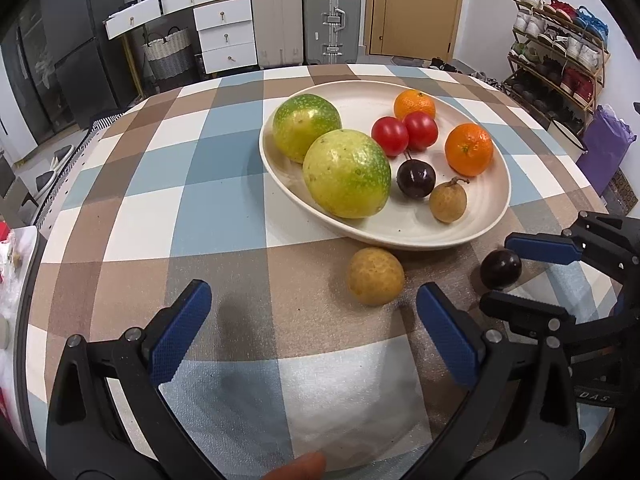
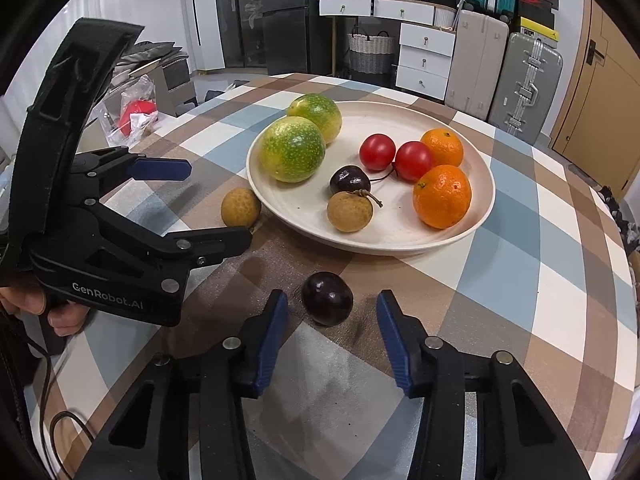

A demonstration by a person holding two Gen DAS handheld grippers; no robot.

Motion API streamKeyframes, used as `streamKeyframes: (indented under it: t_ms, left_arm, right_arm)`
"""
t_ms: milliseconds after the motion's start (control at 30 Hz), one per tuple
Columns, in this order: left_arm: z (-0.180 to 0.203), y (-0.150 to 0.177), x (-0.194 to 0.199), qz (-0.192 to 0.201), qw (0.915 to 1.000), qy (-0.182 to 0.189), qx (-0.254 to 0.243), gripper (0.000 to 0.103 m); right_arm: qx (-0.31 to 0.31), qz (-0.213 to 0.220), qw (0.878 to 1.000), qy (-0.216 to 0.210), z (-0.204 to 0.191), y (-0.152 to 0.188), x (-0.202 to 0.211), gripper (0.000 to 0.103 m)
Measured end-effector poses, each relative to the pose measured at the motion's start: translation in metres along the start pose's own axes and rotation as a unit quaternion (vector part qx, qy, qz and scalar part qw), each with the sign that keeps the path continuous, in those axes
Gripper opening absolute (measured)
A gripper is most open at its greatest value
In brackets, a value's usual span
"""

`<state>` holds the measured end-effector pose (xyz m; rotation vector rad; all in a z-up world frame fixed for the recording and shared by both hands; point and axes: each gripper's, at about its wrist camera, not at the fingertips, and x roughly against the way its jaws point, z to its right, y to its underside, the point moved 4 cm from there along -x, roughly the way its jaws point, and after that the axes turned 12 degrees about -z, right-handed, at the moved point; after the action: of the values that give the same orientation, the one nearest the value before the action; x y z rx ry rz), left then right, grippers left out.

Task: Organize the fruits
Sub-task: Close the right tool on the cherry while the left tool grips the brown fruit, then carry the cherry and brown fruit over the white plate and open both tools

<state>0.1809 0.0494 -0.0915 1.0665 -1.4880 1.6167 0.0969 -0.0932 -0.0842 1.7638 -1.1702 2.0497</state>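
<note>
A cream plate [image 1: 472, 232] [image 2: 400, 240] holds two green-yellow fruits, two red tomatoes, two oranges, a dark cherry and a longan. A loose longan [image 1: 375, 276] [image 2: 241, 207] lies on the cloth just in front of the plate. A loose dark cherry [image 1: 501, 269] [image 2: 327, 298] lies to its right. My left gripper [image 1: 316, 312] [image 2: 218, 204] is open, the longan just ahead of its fingertips. My right gripper [image 2: 332, 312] [image 1: 502, 272] is open, its fingers on either side of the dark cherry without closing on it.
The round table has a blue, brown and white checked cloth [image 1: 224, 184]. Suitcases [image 1: 304, 16], white drawers and a basket stand behind it. A shoe rack [image 1: 560, 40] is at the right. A plastic bag with something red [image 2: 136, 116] sits off the table's left.
</note>
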Motion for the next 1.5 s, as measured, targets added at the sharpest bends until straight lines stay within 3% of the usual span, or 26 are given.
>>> streamKeyframes:
  t_ms: [200, 467, 633, 733, 800, 1500]
  left_arm:
    - [0.0, 0.0, -0.001, -0.003, 1.0, -0.001, 0.0, 0.102]
    - [0.0, 0.0, -0.002, -0.003, 1.0, 0.001, -0.002, 0.1]
    - [0.005, 0.001, -0.001, -0.001, 0.9997, 0.02, -0.016, 0.069]
    - [0.01, 0.002, 0.003, 0.007, 0.9985, 0.045, -0.03, 0.046]
    - [0.014, 0.003, 0.006, 0.015, 0.997, 0.065, -0.04, 0.026]
    - [0.032, 0.009, 0.035, 0.055, 0.9898, 0.1, -0.085, 0.026]
  right_arm:
    - [0.007, 0.003, 1.0, -0.002, -0.003, 0.001, 0.001, 0.026]
    - [0.009, 0.007, 1.0, -0.008, -0.004, 0.002, 0.004, 0.026]
    - [-0.001, 0.006, 1.0, -0.011, -0.001, 0.002, 0.005, 0.026]
    - [-0.004, 0.006, 1.0, -0.012, 0.0, 0.003, 0.005, 0.026]
    - [-0.004, 0.006, 1.0, -0.013, 0.0, 0.003, 0.005, 0.026]
    - [-0.024, 0.032, 0.999, -0.022, 0.012, 0.002, 0.016, 0.026]
